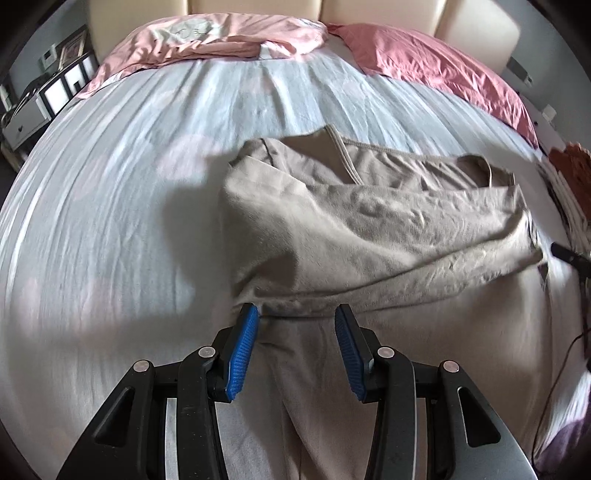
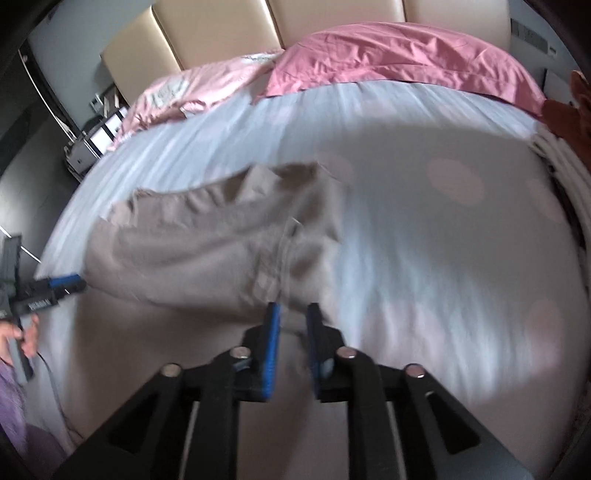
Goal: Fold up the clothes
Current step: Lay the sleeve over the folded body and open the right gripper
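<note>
A beige garment [image 1: 369, 229], seemingly trousers, lies on the bed folded over itself, with a waistband seam at its far edge. One narrow part of it runs toward me between the blue pads of my left gripper [image 1: 297, 314], which stands open over it; the pads do not press the cloth. In the right wrist view the same garment [image 2: 184, 251] is blurred. Its near right corner lies in the narrow gap of my right gripper [image 2: 293, 308], whose pads stand slightly apart. The left gripper [image 2: 66, 282] shows at the garment's left edge, held by a hand [image 2: 22, 339].
The bed sheet [image 1: 129, 184] is pale blue with faint pink dots. Pink pillows [image 1: 443, 62] lie against a cream headboard [image 1: 258, 5]. A nightstand [image 1: 33, 107] stands at the left. A cable [image 1: 554, 369] and striped fabric [image 1: 569, 199] sit at the right bed edge.
</note>
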Motion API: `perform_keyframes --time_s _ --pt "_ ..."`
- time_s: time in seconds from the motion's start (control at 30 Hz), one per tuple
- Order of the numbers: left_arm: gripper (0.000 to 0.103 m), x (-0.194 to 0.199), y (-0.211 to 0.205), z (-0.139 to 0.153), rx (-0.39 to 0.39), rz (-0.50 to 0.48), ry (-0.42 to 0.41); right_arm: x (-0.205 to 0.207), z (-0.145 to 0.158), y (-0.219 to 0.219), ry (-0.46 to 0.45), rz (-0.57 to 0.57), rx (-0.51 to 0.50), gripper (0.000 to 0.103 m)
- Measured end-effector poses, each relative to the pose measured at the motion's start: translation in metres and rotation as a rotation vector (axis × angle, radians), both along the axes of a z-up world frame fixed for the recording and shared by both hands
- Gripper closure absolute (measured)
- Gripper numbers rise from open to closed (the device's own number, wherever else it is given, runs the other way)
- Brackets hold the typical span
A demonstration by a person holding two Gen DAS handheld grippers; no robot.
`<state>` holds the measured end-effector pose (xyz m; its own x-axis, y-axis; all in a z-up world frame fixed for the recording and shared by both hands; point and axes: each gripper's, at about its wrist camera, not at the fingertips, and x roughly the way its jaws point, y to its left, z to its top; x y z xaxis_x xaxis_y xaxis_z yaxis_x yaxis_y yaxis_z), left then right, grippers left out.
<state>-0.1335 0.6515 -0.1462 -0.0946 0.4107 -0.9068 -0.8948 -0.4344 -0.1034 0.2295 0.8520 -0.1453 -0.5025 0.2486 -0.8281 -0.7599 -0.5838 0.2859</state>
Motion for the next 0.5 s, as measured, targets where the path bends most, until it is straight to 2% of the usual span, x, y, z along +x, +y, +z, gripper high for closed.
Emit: perform_keyframes --time_s 0.1,0.13,0.17,0.23,0.33,0.5 --pt "0.058 -0.004 -0.006 0.003 0.015 0.025 -0.031 -0.013 -0.014 0.006 -0.025 -0.017 -0.053 0.087" --pt "0.058 -0.004 -0.009 0.004 0.016 0.028 -0.03 -0.015 -0.019 0.007 -0.031 -0.021 -0.066 0.096" --pt "0.058 -0.005 -0.011 0.005 0.017 0.029 -0.028 -0.015 -0.022 0.004 -0.042 -0.017 -0.068 0.101" --pt "0.058 -0.007 -0.017 0.004 0.015 0.034 -0.028 -0.013 -0.028 -0.003 -0.091 -0.001 -0.056 0.101" --pt "0.058 -0.01 -0.027 0.001 0.008 0.051 -0.029 -0.005 -0.033 -0.009 -0.105 0.004 -0.066 0.101" --pt "0.058 -0.007 -0.065 -0.003 -0.002 0.097 -0.093 0.012 -0.021 -0.018 -0.12 -0.038 -0.088 0.097"
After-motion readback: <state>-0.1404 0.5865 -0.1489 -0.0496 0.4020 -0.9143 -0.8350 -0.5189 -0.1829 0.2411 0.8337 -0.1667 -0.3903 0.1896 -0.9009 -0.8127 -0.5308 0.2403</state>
